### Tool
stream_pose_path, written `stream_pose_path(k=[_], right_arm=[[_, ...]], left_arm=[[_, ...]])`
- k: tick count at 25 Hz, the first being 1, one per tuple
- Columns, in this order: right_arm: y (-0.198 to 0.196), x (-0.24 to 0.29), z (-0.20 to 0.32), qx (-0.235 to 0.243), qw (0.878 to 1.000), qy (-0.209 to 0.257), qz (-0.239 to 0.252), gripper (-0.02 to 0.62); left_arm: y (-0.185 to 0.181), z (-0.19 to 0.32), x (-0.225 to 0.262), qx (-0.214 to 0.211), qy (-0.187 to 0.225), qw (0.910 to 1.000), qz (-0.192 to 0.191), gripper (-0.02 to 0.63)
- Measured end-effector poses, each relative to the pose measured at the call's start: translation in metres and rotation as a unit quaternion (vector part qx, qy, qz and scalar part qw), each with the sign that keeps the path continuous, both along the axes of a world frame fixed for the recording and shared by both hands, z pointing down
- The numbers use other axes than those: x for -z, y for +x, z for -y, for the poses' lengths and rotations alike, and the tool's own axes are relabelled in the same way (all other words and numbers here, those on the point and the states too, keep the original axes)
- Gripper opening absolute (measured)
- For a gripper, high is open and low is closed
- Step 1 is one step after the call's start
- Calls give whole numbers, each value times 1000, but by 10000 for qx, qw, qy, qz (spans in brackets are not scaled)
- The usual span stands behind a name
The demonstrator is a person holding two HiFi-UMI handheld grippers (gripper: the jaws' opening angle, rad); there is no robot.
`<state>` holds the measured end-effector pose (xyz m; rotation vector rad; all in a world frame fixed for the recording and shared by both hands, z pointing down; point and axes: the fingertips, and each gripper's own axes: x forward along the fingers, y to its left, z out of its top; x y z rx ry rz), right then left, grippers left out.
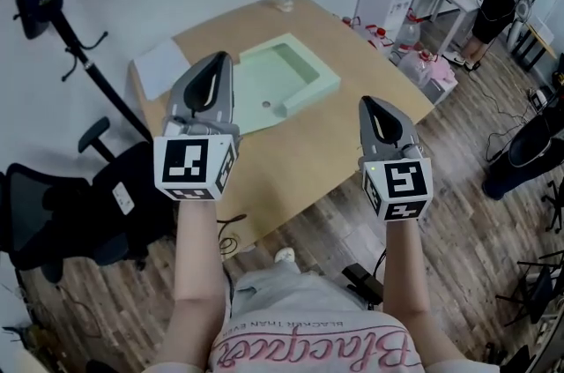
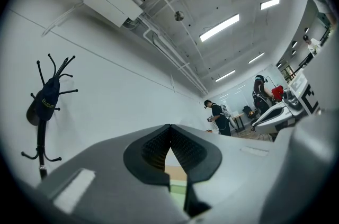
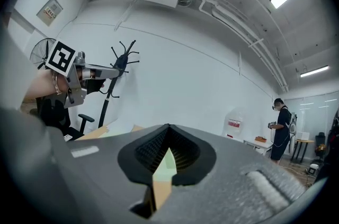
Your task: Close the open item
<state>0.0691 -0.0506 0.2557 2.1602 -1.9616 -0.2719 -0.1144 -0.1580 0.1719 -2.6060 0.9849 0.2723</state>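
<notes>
Head view: green case lying ahead, nearer left gripper than right gripper, the 2 claws pinched together, empty.

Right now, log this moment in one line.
stage: pre-contact | left claw: shut, empty | right claw: shut, empty | green case: open on table, untouched

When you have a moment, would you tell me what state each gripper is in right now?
Left gripper: closed, holding nothing.
Right gripper: closed, holding nothing.
</notes>
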Motion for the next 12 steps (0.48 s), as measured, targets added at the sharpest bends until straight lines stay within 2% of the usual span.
stream_pose_path(k=[7, 12], right_arm=[[6, -1, 62, 102, 9999, -77, -19, 2], [-4, -22, 91, 322, 9989, -337, -54, 2]], left_arm=[[-7, 65, -6, 238, -114, 9996, -45, -2], [-20, 94, -39, 442, -485, 9978, -28, -2]])
